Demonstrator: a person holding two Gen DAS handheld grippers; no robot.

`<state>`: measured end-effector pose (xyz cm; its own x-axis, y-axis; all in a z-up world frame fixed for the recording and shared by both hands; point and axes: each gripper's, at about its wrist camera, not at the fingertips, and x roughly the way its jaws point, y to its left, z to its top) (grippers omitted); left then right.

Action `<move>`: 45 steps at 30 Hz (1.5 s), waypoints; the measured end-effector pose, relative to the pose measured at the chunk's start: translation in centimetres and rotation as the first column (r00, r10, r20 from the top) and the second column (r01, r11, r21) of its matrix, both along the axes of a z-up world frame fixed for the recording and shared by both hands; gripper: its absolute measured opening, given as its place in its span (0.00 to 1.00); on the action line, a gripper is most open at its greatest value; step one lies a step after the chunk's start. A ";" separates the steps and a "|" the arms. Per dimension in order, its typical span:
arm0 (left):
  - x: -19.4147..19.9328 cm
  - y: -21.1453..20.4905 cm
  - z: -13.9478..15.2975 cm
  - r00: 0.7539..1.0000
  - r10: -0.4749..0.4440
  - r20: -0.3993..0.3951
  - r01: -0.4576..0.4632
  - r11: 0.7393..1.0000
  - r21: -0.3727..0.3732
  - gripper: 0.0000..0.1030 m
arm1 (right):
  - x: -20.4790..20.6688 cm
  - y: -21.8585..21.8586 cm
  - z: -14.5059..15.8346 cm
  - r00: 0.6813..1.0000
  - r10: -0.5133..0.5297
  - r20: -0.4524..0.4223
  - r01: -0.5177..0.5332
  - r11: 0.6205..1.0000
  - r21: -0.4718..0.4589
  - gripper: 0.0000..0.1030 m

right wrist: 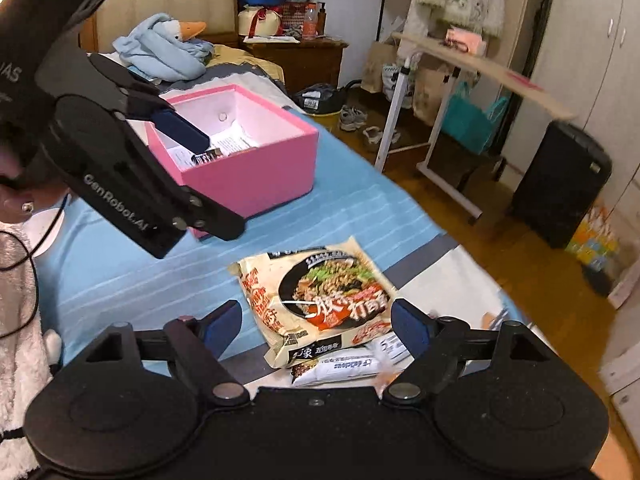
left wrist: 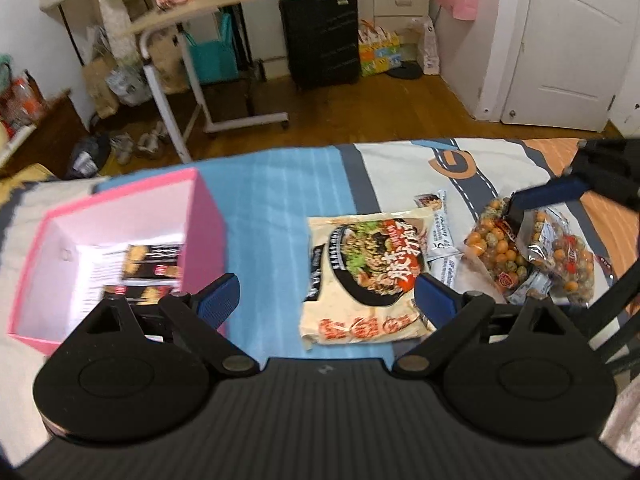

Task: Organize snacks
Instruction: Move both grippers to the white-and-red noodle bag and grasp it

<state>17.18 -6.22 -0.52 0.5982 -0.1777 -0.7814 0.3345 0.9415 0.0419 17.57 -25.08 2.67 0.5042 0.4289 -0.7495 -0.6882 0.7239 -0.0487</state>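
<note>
1. The left hand-held gripper [left wrist: 326,300] stands wide with nothing between its jaws; the right hand-held gripper [right wrist: 316,326] is also wide and holds nothing.
2. Everything lies on the bed [left wrist: 272,200], on its blue striped cover.
3. The pink box [left wrist: 120,248] sits ahead and to the left of the left hand-held gripper, open at the top, with a few dark snack packs [left wrist: 150,270] already inside.
4. The large noodle packet [left wrist: 366,280] lies flat just ahead of the left hand-held gripper, toward its right finger; for the right hand-held gripper it lies straight ahead, between the lines of its fingers.
5. Further to the right of the left hand-held gripper are clear bags of coated nuts [left wrist: 532,256] and white bar wrappers [left wrist: 438,236], with the right hand-held gripper's fingertip over the nuts.
6. Judged step: between placements, with snacks left to collect and box.
7. The next move calls for one hand-held gripper to drop onto a packet, probably at an edge or seam since the noodle packet lies flat, close on it firmly and carry it over the pink box rim.
</note>
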 end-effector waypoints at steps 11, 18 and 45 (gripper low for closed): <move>6.5 1.2 -8.7 0.993 0.024 -0.112 -0.039 0.991 -0.131 0.90 | 1.4 1.2 -9.2 0.996 0.043 -0.080 -0.047 0.998 -0.049 0.83; 7.7 1.6 -13.2 0.985 0.035 -0.171 -0.063 0.985 -0.161 0.88 | 2.0 2.1 -11.5 0.993 0.087 -0.080 -0.090 0.995 -0.036 0.85; 6.4 2.2 -12.1 0.960 0.012 -0.281 -0.109 0.936 -0.333 0.64 | 2.3 4.1 -12.3 0.997 -0.003 -0.078 0.001 0.999 -0.033 0.87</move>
